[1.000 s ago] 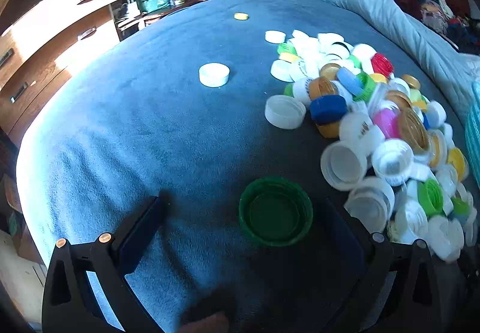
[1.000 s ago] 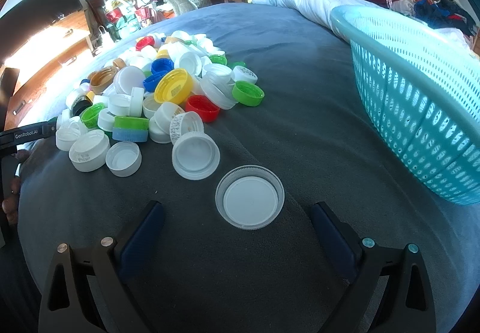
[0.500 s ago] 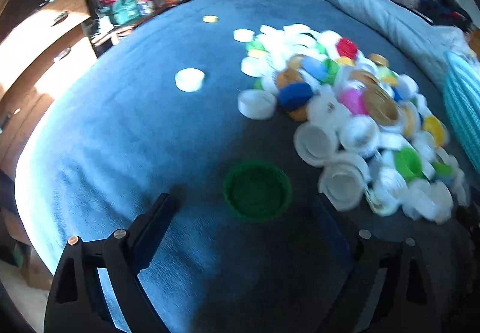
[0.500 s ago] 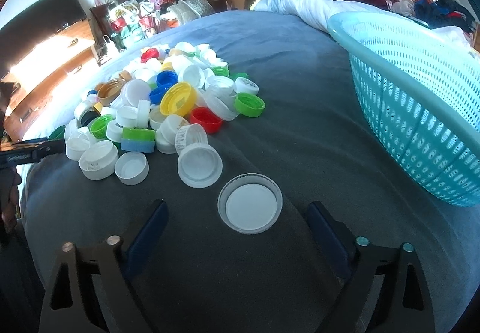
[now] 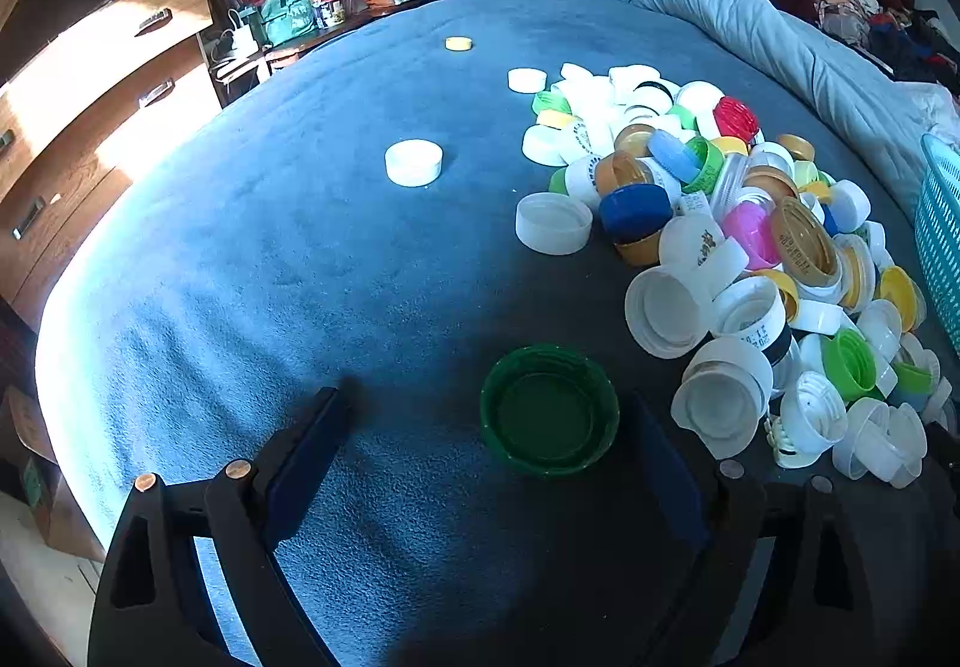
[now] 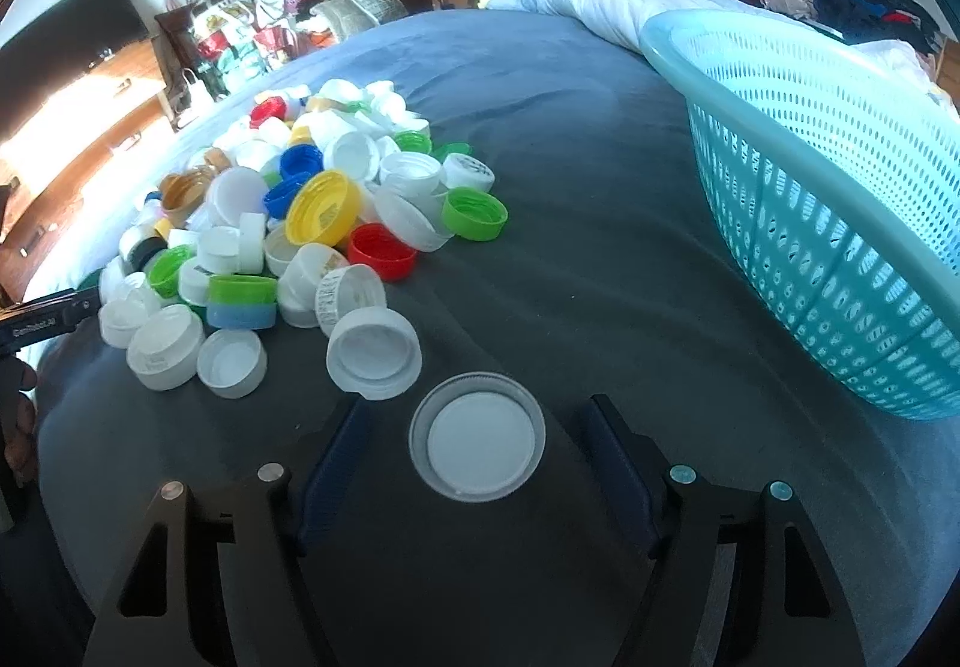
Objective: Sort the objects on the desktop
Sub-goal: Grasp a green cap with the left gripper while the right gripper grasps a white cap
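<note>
Black-framed and blue-padded, the left gripper [image 5: 489, 430] points down at the bed with its jaws spread; they have just been shifting in width. A dark green cap [image 5: 549, 410] lies open side up between them, close to the right pad but with a sliver of blanket showing on either side, so nothing presses on it. Just right of that cap begins the pile of bottle caps [image 5: 714, 223], mostly white with blue, pink, yellow, red and lime ones mixed in. Farther off on the blue blanket [image 5: 270, 277], a lone white cap [image 5: 413, 162] sits well apart to the left of the pile, and a small yellow cap [image 5: 458, 44] lies far back.

On the other side, the right gripper [image 6: 477, 448] has just been closing its jaws, yet they stand apart from the wide white lid [image 6: 477, 437] that lies flat between the pads, a narrow gap on each side. A white cap [image 6: 373, 352] lies just beyond the left pad, at the near edge of the same pile. To the right, a turquoise mesh basket [image 6: 828, 223] rests on the blanket, well apart from the lid. At the far left edge of this view the tip of the left gripper pokes in.
</note>
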`<state>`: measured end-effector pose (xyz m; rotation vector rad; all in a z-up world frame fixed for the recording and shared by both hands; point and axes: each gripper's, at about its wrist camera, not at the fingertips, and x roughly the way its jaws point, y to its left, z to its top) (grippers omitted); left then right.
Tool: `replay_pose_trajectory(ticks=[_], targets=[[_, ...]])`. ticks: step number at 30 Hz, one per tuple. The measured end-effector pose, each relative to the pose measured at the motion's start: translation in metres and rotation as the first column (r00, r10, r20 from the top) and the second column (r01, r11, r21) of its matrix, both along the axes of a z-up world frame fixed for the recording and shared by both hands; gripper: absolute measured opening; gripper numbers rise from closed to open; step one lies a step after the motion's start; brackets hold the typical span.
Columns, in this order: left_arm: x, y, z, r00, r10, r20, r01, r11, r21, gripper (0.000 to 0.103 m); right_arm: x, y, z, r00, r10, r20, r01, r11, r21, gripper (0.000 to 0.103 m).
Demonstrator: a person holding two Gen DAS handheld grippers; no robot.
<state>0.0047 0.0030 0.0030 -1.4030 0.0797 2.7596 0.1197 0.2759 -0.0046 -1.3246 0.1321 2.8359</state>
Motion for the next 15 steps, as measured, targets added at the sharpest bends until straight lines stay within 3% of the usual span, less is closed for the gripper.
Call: replay_pose_trajectory(ticks=[5, 8, 15], targets=[[-0.001, 0.000, -0.001, 1.000, 0.006, 0.007, -0.006, 1.000, 0.009, 0.093, 0.003, 0.002, 0.000, 1.000, -0.022, -0.001, 0.022, 1.000, 0.007, 0.064], [0.000, 0.001, -0.002, 1.000, 0.005, 0.006, -0.005, 1.000, 0.006, 0.093, 0.004, 0.004, 0.000, 1.000, -0.022, 0.000, 0.022, 1.000, 0.006, 0.062], [0.002, 0.001, 0.000, 1.000, 0.006, 0.004, -0.006, 1.000, 0.001, 0.093, 0.014, 0.001, 0.001, 1.000, 0.009, 0.003, -0.009, 1.000, 0.017, 0.073]])
